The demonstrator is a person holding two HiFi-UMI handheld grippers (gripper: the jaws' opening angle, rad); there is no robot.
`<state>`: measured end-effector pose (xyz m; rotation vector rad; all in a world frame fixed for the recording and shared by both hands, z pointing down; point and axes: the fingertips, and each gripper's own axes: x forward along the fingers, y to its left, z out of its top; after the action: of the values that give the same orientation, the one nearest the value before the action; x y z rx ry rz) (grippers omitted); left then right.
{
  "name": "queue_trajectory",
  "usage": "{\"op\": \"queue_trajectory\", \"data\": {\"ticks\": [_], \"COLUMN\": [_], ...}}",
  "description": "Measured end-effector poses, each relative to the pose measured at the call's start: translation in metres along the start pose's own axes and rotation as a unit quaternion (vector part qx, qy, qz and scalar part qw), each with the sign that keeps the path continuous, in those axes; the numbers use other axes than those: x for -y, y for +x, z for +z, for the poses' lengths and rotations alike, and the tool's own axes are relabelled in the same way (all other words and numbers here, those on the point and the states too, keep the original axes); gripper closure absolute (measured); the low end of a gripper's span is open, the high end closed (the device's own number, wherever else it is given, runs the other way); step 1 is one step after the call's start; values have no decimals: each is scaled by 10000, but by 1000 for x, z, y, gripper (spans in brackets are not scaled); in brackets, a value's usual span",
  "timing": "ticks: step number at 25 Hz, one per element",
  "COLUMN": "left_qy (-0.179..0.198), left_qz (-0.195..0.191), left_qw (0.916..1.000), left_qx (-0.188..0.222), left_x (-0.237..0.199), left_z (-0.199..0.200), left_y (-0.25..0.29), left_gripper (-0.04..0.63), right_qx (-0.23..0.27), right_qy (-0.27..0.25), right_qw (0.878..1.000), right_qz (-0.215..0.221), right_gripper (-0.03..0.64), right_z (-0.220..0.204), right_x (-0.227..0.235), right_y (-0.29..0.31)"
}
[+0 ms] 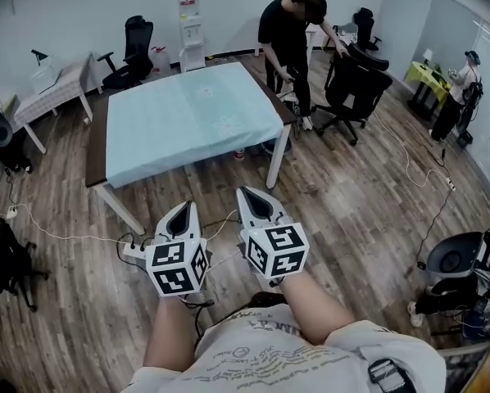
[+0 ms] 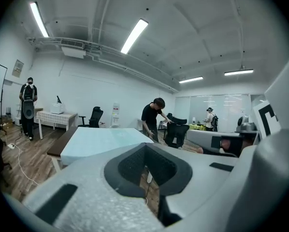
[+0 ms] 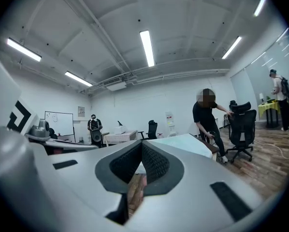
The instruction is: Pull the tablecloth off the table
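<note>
A light blue tablecloth [image 1: 188, 117] lies flat over a brown-edged, white-legged table [image 1: 98, 150] in the middle of the room. It hangs a little over the near edge. Both grippers are held side by side in front of my chest, well short of the table and pointing at it. My left gripper [image 1: 183, 209] is shut with nothing in it, and so is my right gripper [image 1: 253, 193]. In the left gripper view the shut jaws of the gripper [image 2: 145, 148] point at the tablecloth [image 2: 103, 141]. The right gripper [image 3: 141, 145] also faces the cloth [image 3: 183, 143].
A person in black [image 1: 290, 39] bends beside the table's far right corner, next to a black office chair [image 1: 356, 76]. Another chair [image 1: 133, 51], a water dispenser [image 1: 191, 27] and a small side table [image 1: 56, 88] line the back. A power strip [image 1: 132, 253] with cables lies on the wooden floor.
</note>
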<state>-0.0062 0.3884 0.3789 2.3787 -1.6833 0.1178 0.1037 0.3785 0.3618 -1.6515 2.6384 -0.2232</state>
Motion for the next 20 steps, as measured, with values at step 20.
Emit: {"op": "queue_trajectory", "data": {"ticks": [20], "left_qy": [0], "left_qz": [287], "left_qw": [9994], "left_qx": [-169], "left_x": [-85], "left_z": [2], "left_y": [59], "left_gripper": [583], "right_qx": [-148], "right_qy": [-35], "right_qw": [9993], "right_qz": [353], "right_gripper": [606], "right_z": [-14], "right_x": [-17], "right_y": [116]}}
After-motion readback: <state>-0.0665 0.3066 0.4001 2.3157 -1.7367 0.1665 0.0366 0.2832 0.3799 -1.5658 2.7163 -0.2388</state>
